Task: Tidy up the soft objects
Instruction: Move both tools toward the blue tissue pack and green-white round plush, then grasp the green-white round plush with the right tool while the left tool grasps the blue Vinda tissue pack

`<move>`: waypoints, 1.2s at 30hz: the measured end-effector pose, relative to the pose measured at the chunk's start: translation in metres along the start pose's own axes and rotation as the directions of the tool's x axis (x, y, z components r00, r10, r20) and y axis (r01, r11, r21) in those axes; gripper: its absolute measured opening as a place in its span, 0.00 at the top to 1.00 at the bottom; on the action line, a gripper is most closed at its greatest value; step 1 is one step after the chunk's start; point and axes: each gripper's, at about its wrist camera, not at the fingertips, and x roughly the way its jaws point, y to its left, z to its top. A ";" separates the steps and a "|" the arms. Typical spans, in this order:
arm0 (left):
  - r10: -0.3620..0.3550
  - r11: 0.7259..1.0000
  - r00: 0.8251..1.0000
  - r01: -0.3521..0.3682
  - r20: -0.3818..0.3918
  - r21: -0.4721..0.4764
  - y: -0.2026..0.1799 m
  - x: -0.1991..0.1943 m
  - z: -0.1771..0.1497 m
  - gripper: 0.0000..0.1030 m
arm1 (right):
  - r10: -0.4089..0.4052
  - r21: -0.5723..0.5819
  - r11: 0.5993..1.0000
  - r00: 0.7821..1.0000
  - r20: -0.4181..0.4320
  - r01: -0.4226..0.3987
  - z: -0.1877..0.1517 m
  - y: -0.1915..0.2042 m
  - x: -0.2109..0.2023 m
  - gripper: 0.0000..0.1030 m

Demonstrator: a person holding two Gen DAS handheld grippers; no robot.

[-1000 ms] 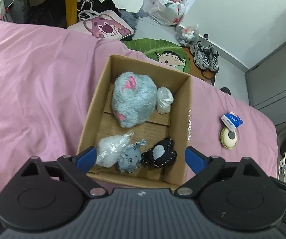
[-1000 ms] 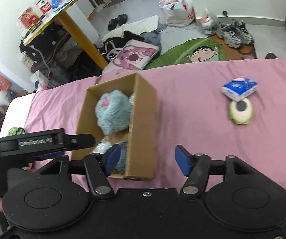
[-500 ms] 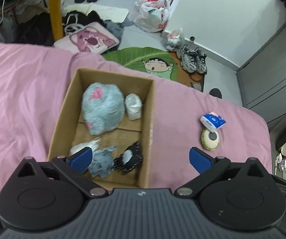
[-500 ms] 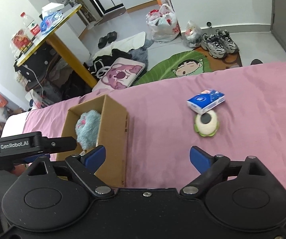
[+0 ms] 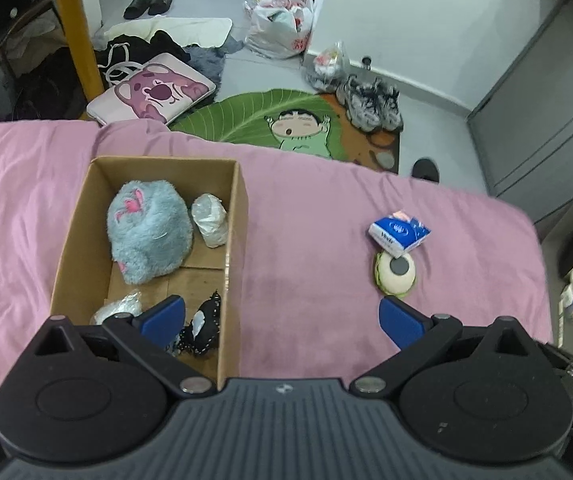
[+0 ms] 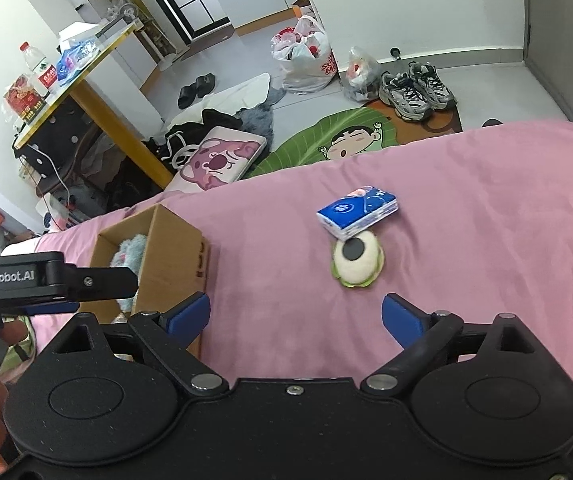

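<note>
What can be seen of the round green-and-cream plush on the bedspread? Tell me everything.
The round plush is a soft, fuzzy disc with a cream top, a dark grey circle near its middle and a green rim showing around the lower edge. It lies flat on the pink bedspread, well to the right of the cardboard box. The blue tissue pack rests against its far edge, slightly overlapping it. Neither hand-held gripper touches it; the open right one is nearest.
</note>
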 end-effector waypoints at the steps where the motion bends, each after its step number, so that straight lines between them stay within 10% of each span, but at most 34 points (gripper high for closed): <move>1: 0.004 1.000 1.000 -0.003 -0.007 0.005 -0.004 0.003 0.001 0.01 | -0.004 -0.004 1.000 1.000 0.000 0.004 0.001 -0.003 0.002 0.10; 13: 0.017 0.998 0.999 -0.014 -0.051 0.059 -0.048 0.045 0.025 0.01 | -0.047 -0.043 0.998 0.999 0.003 0.047 0.004 -0.029 0.029 0.13; 32: -0.001 0.993 0.986 0.021 -0.166 0.116 -0.084 0.128 0.063 0.03 | -0.060 -0.098 0.994 0.995 -0.077 0.052 0.017 -0.041 0.105 0.42; 36: -0.008 0.991 0.982 0.033 -0.191 0.131 -0.095 0.141 0.066 0.03 | -0.054 -0.074 0.996 0.993 -0.100 0.047 0.020 -0.047 0.115 0.62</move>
